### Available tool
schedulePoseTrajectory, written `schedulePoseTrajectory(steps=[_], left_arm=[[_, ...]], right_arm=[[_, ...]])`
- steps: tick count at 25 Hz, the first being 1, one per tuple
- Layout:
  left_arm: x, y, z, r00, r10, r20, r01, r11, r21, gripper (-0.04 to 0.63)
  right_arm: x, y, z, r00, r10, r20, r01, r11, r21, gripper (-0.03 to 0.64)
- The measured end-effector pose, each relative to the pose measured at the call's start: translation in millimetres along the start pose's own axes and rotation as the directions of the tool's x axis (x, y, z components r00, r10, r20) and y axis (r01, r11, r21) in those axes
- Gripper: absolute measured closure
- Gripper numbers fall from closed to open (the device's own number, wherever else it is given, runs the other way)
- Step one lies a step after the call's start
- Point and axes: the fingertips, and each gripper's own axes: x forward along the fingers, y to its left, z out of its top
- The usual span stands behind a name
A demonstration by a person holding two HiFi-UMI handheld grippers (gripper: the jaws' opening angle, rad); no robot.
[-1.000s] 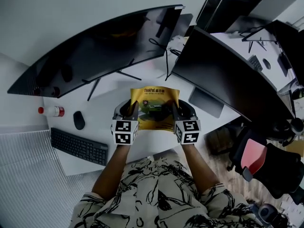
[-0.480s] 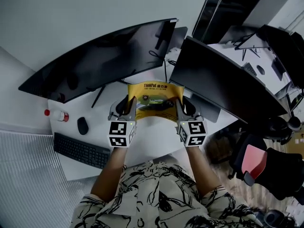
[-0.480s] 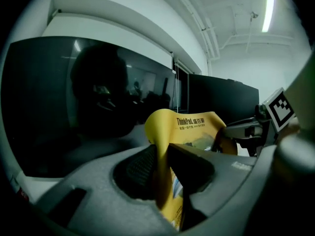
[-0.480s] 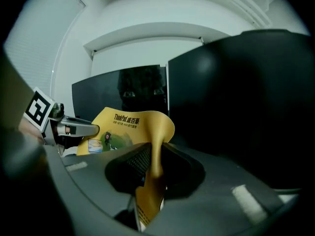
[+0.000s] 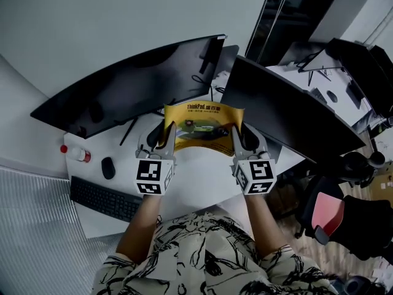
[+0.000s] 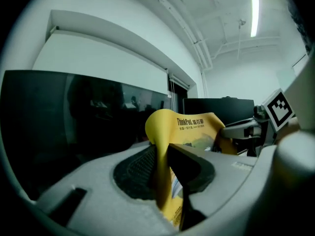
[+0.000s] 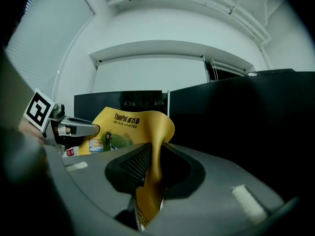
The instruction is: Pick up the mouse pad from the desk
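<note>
The yellow mouse pad (image 5: 206, 128) is up off the white desk (image 5: 196, 168), slung between both grippers in front of the dark monitors (image 5: 129, 82), its edges curling: thin, light, floppy stuff by the look of it. The left gripper (image 5: 167, 133) is clamped on its left edge and the right gripper (image 5: 237, 134) is pinched on its right edge. Opposite edges look like the right hold, as one corner alone would likely let it droop.

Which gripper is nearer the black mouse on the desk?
Left. The left gripper clamps the mouse pad on the edge toward the mouse; the right gripper clamps the far edge.
</note>
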Motion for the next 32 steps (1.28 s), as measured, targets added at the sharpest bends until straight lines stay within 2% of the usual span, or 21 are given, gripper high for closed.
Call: schedulePoseTrajectory(steps=[7,16,26,32], left_arm=[[-4,3,61,0.994,-0.021,0.105,0.017,0.999,0.035,0.508],[-22,1,129,0.975,-0.039,0.221,0.022,0.997,0.077,0.508],[-38,-3,148,0.959,-0.037,0.281,0.004,0.993,0.120,0.506],[-38,-2,147,0.959,-0.012,0.283,-0.025,0.992,0.127,0.506]], right_arm=[[-9,-2,65,0.994,0.007,0.105,-0.003,0.999,-0.034,0.535],[-30,2,132,0.975,0.025,0.220,-0.008,0.997,-0.080,0.537],[-42,7,152,0.961,0.041,0.272,-0.010,0.993,-0.117,0.537],[-43,8,153,0.961,0.053,0.272,-0.017,0.991,-0.135,0.537]])
